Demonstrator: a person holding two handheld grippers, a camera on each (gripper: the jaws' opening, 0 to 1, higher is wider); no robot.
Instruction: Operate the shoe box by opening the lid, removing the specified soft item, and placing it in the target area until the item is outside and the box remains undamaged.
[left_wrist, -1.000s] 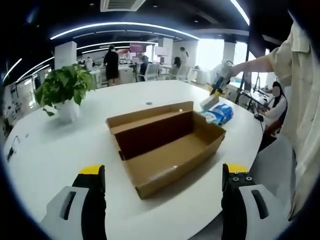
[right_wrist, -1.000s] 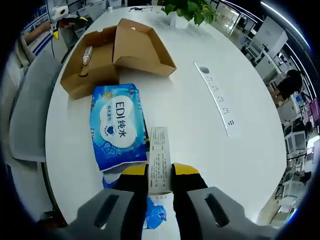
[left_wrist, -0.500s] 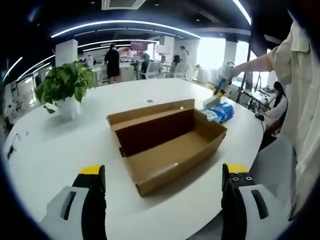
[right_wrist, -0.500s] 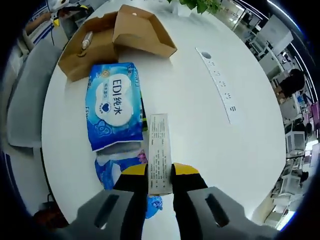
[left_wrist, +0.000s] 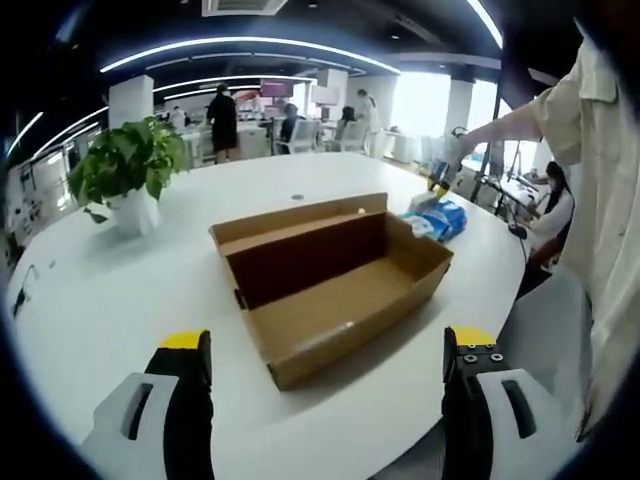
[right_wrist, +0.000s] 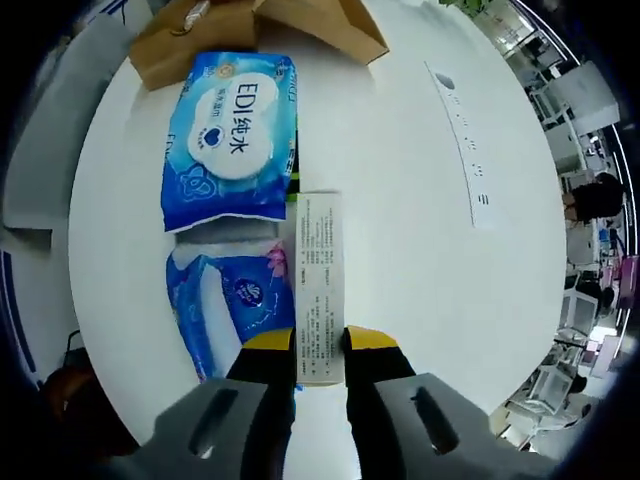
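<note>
The brown shoe box (left_wrist: 330, 285) lies open and looks empty, its lid folded back, in the middle of the round white table (left_wrist: 120, 290). My left gripper (left_wrist: 325, 385) is open in front of it, holding nothing. My right gripper (right_wrist: 320, 355) is shut on a slim white printed carton (right_wrist: 319, 285), held above the table. Left of the carton lie a blue wet-wipe pack (right_wrist: 232, 135) and a second blue soft pack (right_wrist: 235, 310). In the left gripper view the right gripper (left_wrist: 438, 175) hovers over the blue packs (left_wrist: 440, 220) beyond the box's far end. The box's corner (right_wrist: 260, 25) sits at the top of the right gripper view.
A potted plant (left_wrist: 128, 180) stands at the table's far left. A person's sleeve and shirt (left_wrist: 590, 170) fill the right side. A socket strip (right_wrist: 462, 140) is set into the tabletop. Desks, chairs and people stand in the office behind.
My right gripper has carried the white carton away from the box; the blue packs now lie beside it and the box has slid toward the top edge. The left gripper has stayed put.
</note>
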